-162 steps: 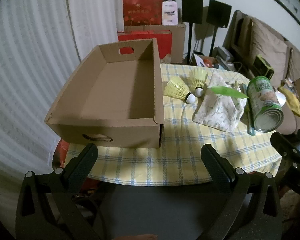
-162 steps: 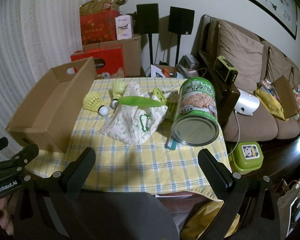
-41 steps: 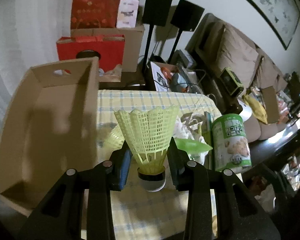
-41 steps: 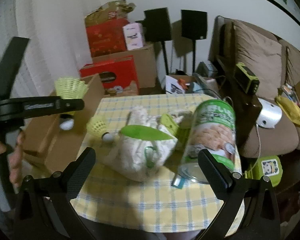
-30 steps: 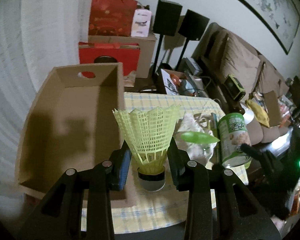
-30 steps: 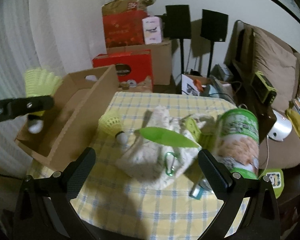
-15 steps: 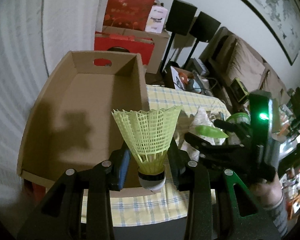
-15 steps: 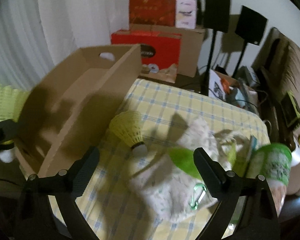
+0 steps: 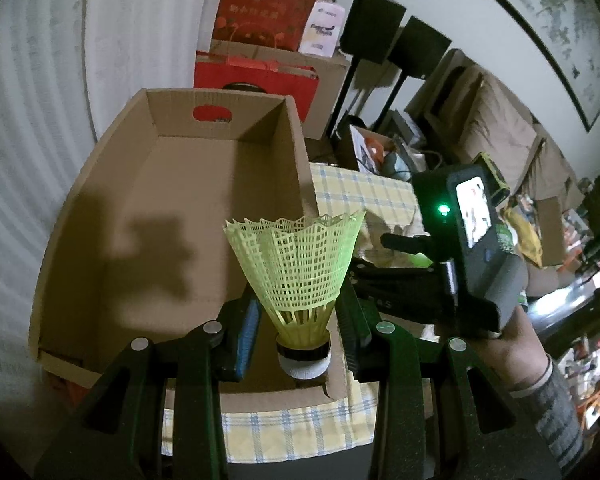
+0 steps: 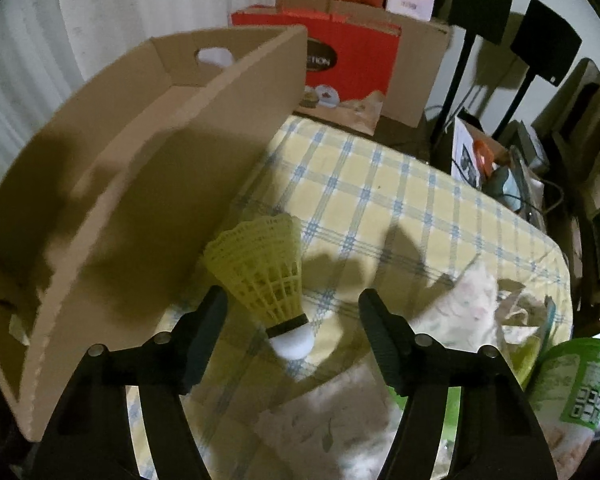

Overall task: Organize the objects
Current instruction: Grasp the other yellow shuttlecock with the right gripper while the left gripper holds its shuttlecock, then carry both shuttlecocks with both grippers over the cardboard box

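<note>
The left gripper (image 9: 302,334) clamps a shuttlecock (image 9: 298,276) at centre frame, its cork base partly hidden, above the near end of the box (image 9: 172,216), which shows nothing inside. The right gripper (image 10: 294,326) is closing around a second shuttlecock (image 10: 266,276) lying on the tablecloth (image 10: 380,204), pads not touching. A can (image 10: 572,384) is cut off lower right.

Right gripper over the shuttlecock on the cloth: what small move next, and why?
Probably finish closing. The right gripper straddles the lying shuttlecock, jaws closing but pads not yet touching it, while the left gripper already holds its own shuttlecock over the cardboard box.
</note>
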Motion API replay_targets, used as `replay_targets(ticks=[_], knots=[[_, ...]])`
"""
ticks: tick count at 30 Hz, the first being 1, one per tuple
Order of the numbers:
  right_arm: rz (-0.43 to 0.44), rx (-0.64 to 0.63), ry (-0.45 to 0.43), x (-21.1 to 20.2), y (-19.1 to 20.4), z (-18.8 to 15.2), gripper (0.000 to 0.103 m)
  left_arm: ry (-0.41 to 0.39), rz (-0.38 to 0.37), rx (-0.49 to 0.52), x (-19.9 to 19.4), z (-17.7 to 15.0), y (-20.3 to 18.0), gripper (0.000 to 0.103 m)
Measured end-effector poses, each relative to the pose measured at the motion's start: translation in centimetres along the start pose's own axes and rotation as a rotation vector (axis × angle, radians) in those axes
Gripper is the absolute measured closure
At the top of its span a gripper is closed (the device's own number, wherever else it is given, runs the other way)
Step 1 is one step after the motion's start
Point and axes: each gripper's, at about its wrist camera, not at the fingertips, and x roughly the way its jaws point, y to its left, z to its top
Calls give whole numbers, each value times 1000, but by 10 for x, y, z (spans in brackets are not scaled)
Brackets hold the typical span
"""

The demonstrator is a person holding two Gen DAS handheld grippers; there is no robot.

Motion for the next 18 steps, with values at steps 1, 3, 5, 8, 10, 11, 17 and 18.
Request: replay_targets(ticks=[1,3,5,8,10,11,17,18], knots=[[6,1,10,4,-1,1,34,1,0,1,1,0,0,70],[10,-1,21,10,-1,2,34,3,-2,1,2,1,1,70],[17,-11,33,16,-1,2,34,4,-5,0,3,1,1,70],[24,-22,53,25,1,1,37,8,-4,-4,6,1,2,70],[28,-19,64,30,1,0,45,12,-6,-6,7,1,3,70],[21,-23,47,28,1,0,50,12,-5,-6,7,0,2,70],[43,27,12,19,-5,0,66,14,0,-5,10,0,0,70],[40,30,2,17,-5,0,66,13,0,-5,10,-1,-1,70]])
